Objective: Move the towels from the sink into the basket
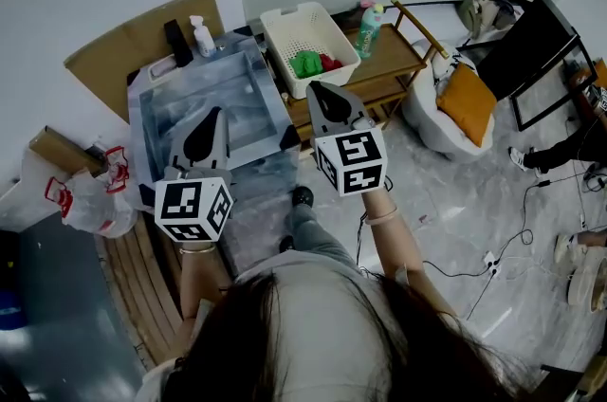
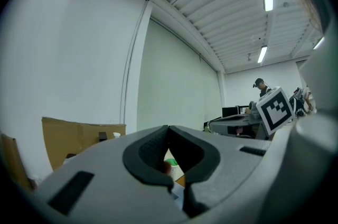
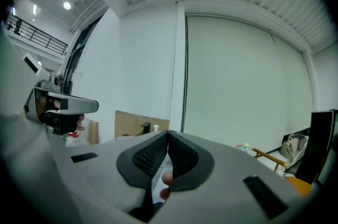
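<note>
The person is holding both claws level, clear of everything. The left claw, at eleven o'clock, is pinching shut on nothing. The right claw, at one o'clock, is also closed and empty, probably because nothing seems left to grab. Beyond the left claw, the sink is showing no towel. Farther off at twelve, the basket on the wooden counter is holding a green towel and a red towel, so the job is looking finished.
</note>
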The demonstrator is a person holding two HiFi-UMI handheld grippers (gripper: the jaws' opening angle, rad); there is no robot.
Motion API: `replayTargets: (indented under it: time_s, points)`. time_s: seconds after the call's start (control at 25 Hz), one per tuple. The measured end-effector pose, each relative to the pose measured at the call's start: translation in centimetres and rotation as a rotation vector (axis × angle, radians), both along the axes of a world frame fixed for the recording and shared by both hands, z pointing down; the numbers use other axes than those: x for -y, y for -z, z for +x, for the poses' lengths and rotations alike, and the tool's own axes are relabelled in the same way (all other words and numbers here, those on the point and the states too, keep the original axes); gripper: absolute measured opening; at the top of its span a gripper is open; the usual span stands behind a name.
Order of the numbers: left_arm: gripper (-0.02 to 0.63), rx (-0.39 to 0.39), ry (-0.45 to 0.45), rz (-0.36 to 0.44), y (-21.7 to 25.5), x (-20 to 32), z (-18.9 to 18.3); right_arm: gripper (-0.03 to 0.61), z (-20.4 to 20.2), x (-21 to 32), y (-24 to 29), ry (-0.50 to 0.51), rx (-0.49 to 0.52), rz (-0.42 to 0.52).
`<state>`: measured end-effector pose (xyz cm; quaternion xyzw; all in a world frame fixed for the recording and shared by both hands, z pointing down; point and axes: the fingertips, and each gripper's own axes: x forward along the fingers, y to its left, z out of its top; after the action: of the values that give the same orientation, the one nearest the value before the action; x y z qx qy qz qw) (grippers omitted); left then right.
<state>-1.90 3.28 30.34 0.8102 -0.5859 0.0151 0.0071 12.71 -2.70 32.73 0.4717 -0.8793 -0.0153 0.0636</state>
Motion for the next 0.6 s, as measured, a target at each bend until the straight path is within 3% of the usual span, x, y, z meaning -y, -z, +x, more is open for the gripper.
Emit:
replayTargets:
  time_s: [0.6]
  points:
    - [0.008, -0.009, 0.031, 0.025, 0.4, -2.5, -0.6, 0.026, -0.2, -3.6, 0.7, 0.020, 0.003, 0.033]
